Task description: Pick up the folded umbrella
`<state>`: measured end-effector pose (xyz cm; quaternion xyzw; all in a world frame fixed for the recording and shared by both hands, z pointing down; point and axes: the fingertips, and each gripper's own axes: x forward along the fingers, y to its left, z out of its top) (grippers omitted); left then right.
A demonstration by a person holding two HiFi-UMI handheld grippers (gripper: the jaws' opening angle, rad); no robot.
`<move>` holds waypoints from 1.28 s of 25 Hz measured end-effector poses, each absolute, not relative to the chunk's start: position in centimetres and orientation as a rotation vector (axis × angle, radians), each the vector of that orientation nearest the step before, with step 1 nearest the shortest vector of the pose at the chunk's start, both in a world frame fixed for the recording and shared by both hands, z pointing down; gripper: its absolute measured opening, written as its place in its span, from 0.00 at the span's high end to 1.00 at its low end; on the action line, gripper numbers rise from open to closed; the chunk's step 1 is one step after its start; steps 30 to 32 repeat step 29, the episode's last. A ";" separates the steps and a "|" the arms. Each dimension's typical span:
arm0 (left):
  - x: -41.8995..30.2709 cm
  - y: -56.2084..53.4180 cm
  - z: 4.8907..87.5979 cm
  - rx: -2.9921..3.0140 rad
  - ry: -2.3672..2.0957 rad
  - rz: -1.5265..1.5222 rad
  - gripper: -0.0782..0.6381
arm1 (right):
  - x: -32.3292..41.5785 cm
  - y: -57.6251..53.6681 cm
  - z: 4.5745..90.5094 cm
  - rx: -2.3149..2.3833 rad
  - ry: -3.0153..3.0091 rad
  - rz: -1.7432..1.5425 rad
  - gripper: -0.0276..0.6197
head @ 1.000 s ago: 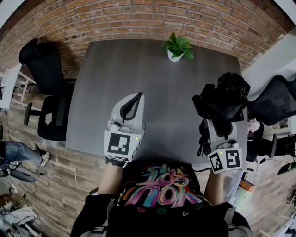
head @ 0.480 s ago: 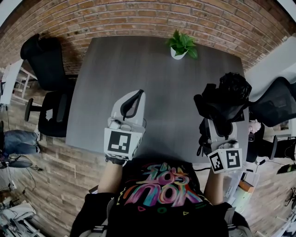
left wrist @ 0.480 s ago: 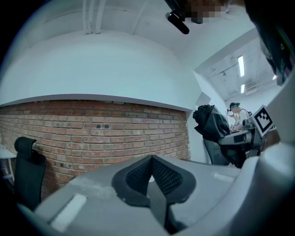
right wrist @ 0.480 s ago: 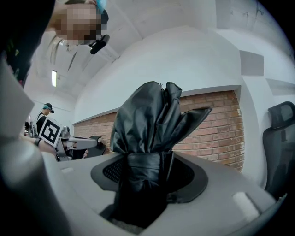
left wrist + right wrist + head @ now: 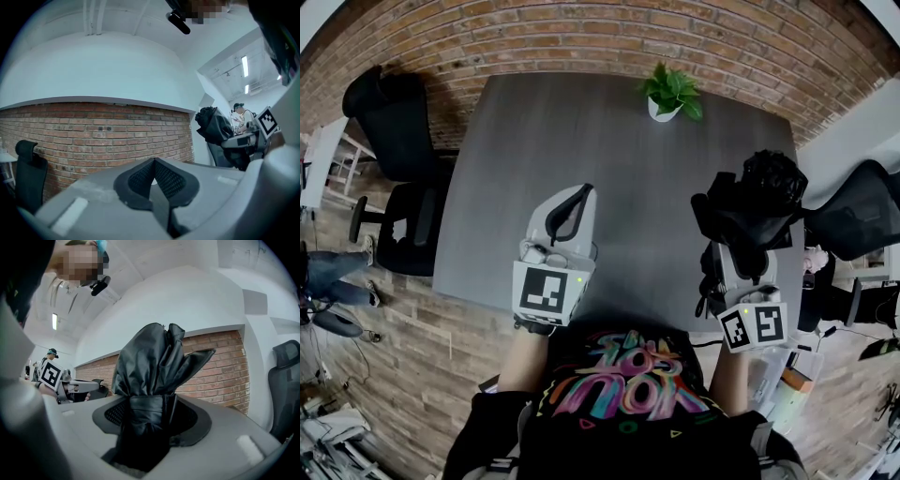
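Observation:
The folded black umbrella (image 5: 761, 195) hangs above the right side of the grey table (image 5: 581, 131), held clear of it. My right gripper (image 5: 746, 246) is shut on the umbrella's lower, strapped part. In the right gripper view the umbrella (image 5: 152, 362) stands upright between the pads of the right gripper (image 5: 145, 423), its loose fabric spreading above them. My left gripper (image 5: 574, 202) hovers over the table's near middle, level and pointing away from me. In the left gripper view the left gripper (image 5: 153, 176) has its pads meeting with nothing between them.
A small potted plant (image 5: 667, 94) stands at the table's far edge, by the brick wall (image 5: 581, 37). One black office chair (image 5: 394, 150) is left of the table and another (image 5: 862, 206) right of it. A person's legs (image 5: 328, 281) show on the floor at far left.
Both grippers and the umbrella keep their places. Only the person on the floor at the far left has shifted.

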<state>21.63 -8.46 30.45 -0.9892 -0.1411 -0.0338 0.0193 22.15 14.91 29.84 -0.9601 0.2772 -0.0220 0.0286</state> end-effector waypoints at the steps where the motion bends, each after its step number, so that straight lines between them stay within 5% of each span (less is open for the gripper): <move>1: 21.6 -8.5 30.5 -3.070 -0.438 -0.104 0.89 | 22.1 14.8 30.0 -2.965 0.859 -0.070 0.58; 32: 21.3 -7.8 30.2 -3.058 -0.480 -0.095 0.89 | 20.9 13.1 30.7 -3.021 0.943 -0.114 0.58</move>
